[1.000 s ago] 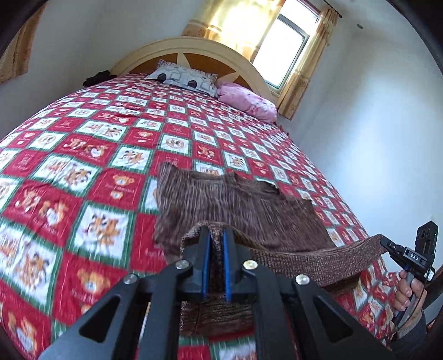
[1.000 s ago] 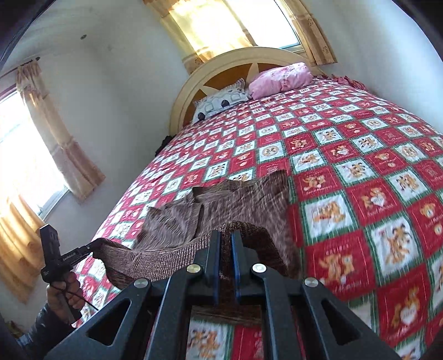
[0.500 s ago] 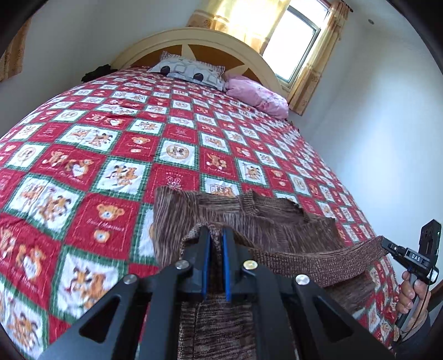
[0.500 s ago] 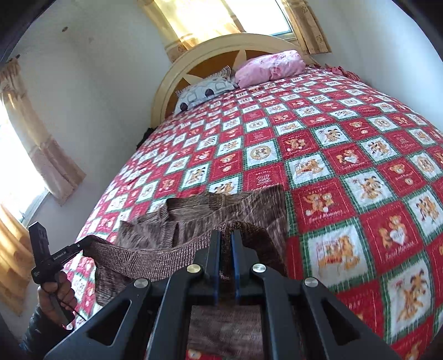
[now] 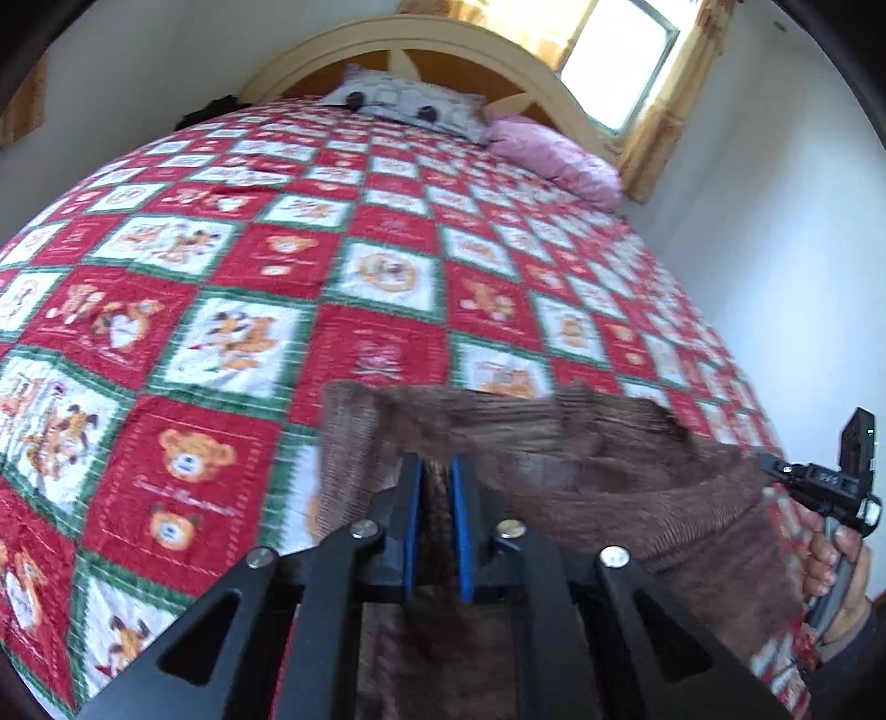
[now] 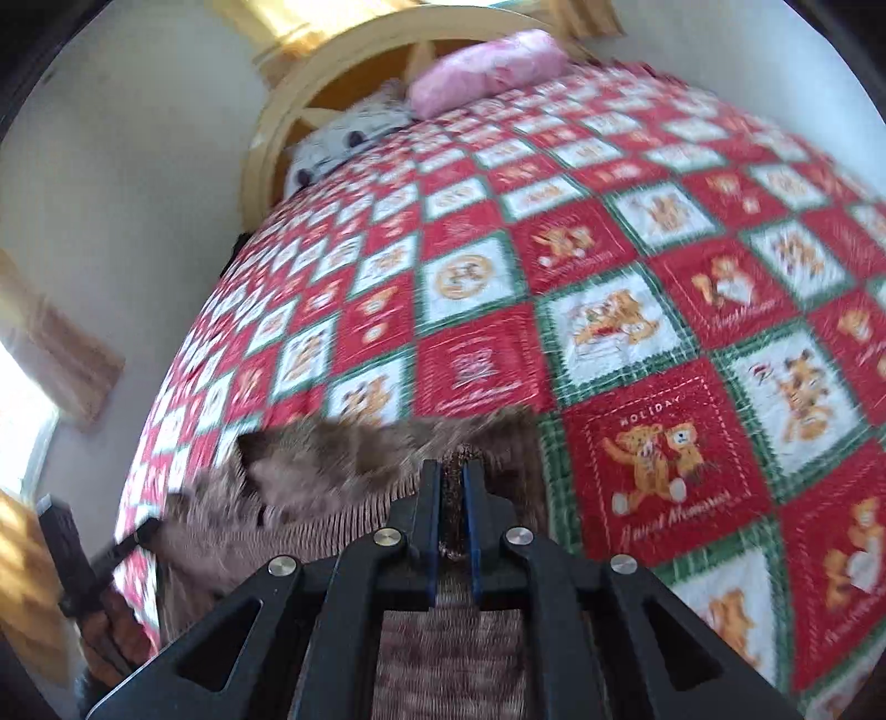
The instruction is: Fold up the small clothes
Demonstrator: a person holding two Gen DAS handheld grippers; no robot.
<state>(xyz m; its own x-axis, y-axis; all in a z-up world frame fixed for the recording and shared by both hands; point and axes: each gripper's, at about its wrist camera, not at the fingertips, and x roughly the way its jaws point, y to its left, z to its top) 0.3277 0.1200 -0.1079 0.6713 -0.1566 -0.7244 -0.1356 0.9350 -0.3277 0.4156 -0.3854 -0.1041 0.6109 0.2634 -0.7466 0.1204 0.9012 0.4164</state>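
Observation:
A small brown knit garment [image 5: 581,448] lies on the bed's red, white and green bear-print quilt [image 5: 232,288]. My left gripper [image 5: 436,471] is shut on one corner of its near hem. My right gripper [image 6: 453,476] is shut on the other corner, and it also shows in the left wrist view [image 5: 775,471] at the right. The hem stretches between the two grippers, held above the rest of the garment [image 6: 343,471], and now reaches nearly to its far edge. The left gripper also shows in the right wrist view [image 6: 141,534] at the left.
A patterned grey pillow [image 5: 404,105] and a pink pillow [image 5: 554,155] lie by the curved wooden headboard [image 5: 421,44]. A window with yellow curtains [image 5: 626,66] is at the far right. White walls stand close to both sides of the bed.
Both grippers have carried the held hem forward over the garment, towards the headboard. The part of the garment still seen beyond the hem has shrunk. Both views are now blurred by motion.

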